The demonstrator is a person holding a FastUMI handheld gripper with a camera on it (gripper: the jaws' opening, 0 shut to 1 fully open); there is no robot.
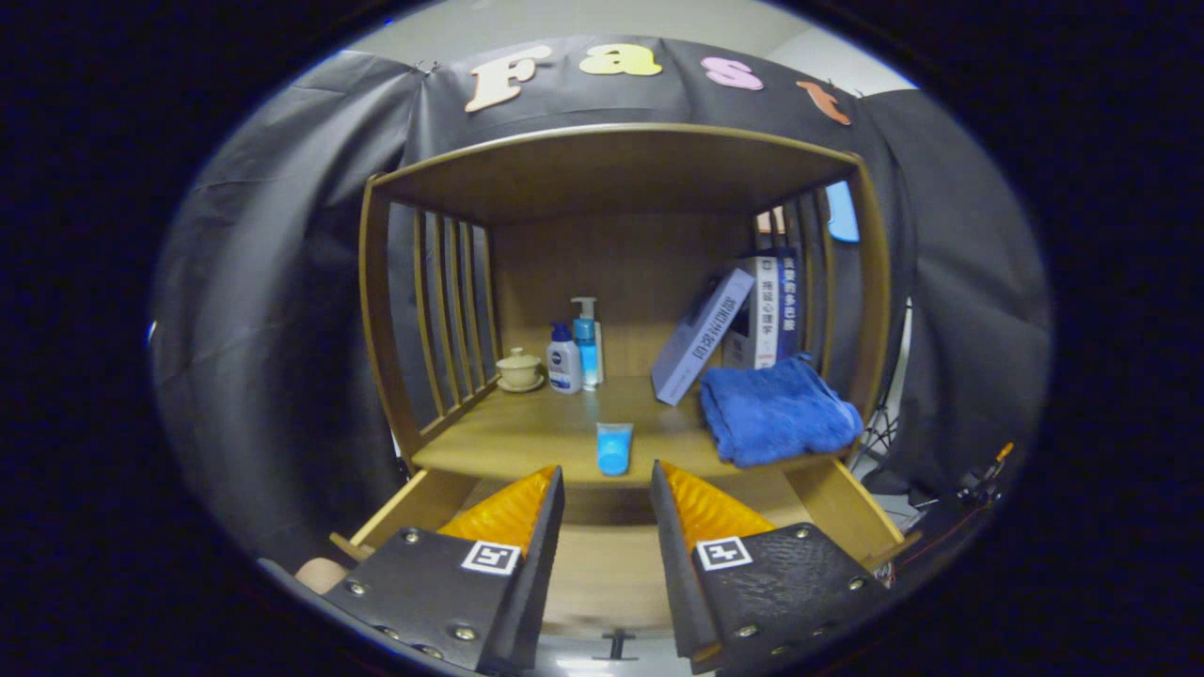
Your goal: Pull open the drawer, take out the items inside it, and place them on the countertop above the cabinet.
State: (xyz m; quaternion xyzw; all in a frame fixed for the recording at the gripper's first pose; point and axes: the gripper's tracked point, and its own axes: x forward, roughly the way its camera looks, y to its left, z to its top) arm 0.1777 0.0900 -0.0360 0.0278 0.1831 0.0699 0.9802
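Note:
The wooden drawer point(837, 512) stands pulled out under the cabinet's countertop point(527, 432), and what I see of its floor between my fingers is bare wood. A small blue tube point(613, 448) stands on its cap near the countertop's front edge, just beyond my fingertips. My gripper point(607, 484) hovers above the pulled-out drawer, open, nothing between its fingers. The drawer's dark handle point(616, 645) shows below the fingers.
On the countertop lie a folded blue towel point(776, 411) at the right, books point(724, 334) leaning behind it, two pump bottles point(576, 353) and a lidded ceramic cup point(518, 369) at the back left. Slatted sides and a top shelf point(611, 165) enclose the space.

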